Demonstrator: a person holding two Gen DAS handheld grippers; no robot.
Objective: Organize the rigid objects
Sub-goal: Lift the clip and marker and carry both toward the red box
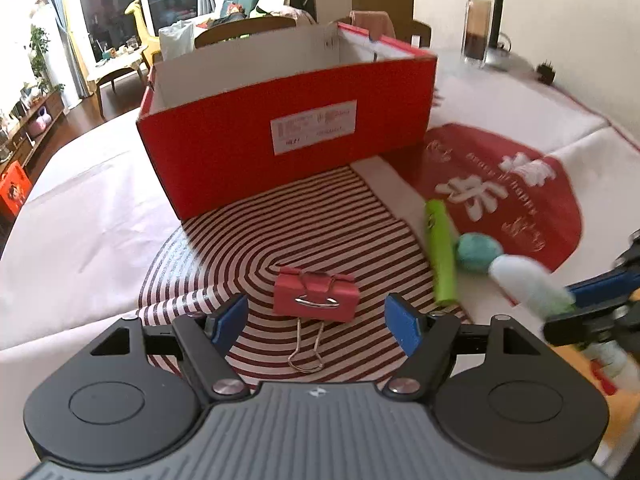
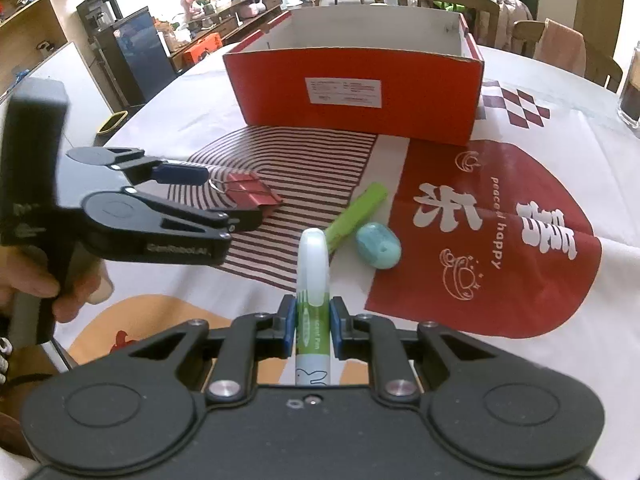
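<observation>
Now, left hand-held gripper [image 1: 316, 316] spread wide, straddling red binder clip [image 1: 315, 293] on worktop [image 1: 80, 216]. Right hand-held gripper [image 2: 312, 330] clamped on white-green pen [image 2: 313, 280]. Centre pads on clip body, not wire handle; then lift toward red box [image 1: 288, 136].
</observation>
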